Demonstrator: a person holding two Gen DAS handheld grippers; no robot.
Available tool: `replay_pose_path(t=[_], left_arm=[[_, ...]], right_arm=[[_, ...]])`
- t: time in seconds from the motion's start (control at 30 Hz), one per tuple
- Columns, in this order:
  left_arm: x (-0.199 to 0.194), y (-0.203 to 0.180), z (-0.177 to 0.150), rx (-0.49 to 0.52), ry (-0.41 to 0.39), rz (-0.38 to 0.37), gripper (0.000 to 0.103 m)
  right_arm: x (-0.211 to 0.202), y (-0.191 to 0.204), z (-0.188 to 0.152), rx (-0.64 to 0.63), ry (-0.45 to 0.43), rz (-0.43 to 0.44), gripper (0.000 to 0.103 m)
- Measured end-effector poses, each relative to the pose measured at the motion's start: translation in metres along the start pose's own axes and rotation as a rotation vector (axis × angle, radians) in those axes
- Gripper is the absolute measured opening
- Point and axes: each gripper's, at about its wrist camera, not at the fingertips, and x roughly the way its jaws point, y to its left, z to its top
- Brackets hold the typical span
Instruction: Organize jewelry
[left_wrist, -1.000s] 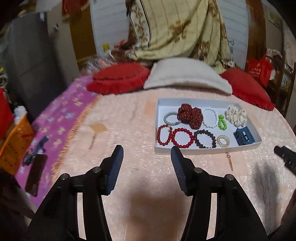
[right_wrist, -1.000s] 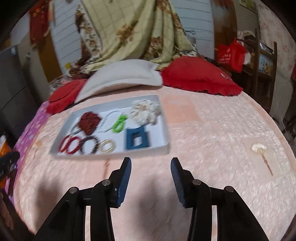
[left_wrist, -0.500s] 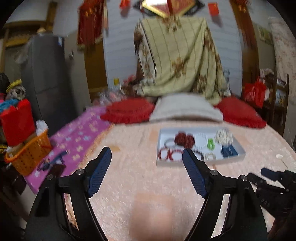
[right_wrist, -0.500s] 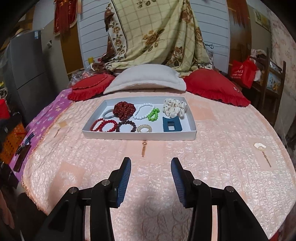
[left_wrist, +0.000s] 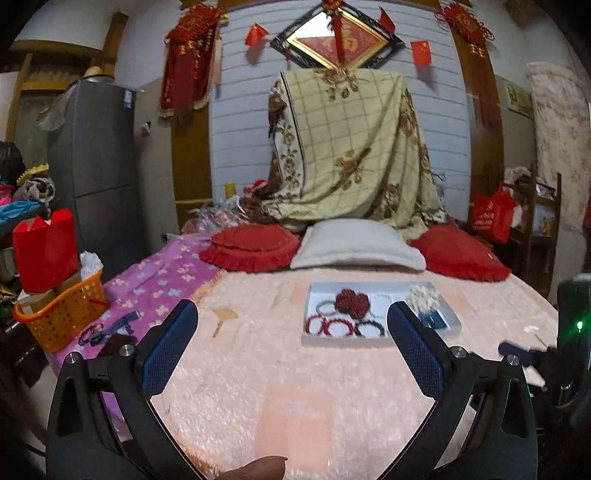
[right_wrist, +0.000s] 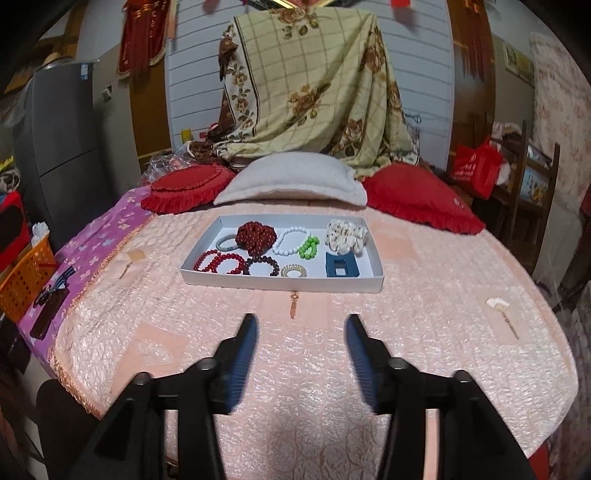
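A white tray (right_wrist: 369, 283) lies on the pink bed cover and holds red bead bracelets (right_wrist: 221, 261), a dark red bead bunch (right_wrist: 256, 236), a white bracelet (right_wrist: 291, 242), a green one (right_wrist: 308, 248), a cream scrunchie (right_wrist: 345, 232) and a blue clip (right_wrist: 341, 266). The tray also shows in the left wrist view (left_wrist: 347, 341). A small tassel charm (right_wrist: 294, 304) lies on the cover just before the tray. My right gripper (right_wrist: 301, 325) is open and empty, short of the charm. My left gripper (left_wrist: 291, 314) is wide open and empty, well back from the tray.
Two red cushions (right_wrist: 417, 195) and a white pillow (right_wrist: 291, 181) lie behind the tray. A cream fan charm (right_wrist: 498, 304) lies at right, a gold one (right_wrist: 127, 267) at left. An orange basket (left_wrist: 59, 314) stands left of the bed. The right gripper's body (left_wrist: 569, 332) shows at right.
Both grippers have pulled back and up from the tray, so it looks smaller. My left gripper's jaws have opened wider. The right gripper's jaws have opened wider too.
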Motion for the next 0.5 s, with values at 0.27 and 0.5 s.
replay_pose_path(t=[0.27, 0.5], left_arm=[[-0.001, -0.003, -0.016, -0.009, 0.087, -0.032, 0.103], [0.002, -0.008, -0.022, 0.002, 0.138, -0.029, 0.103]], right_arm=[[-0.021, 0.010, 0.000, -0.039, -0.069, -0.038, 0.073], [-0.019, 0.007, -0.003, -0.024, -0.052, -0.058, 0.074]])
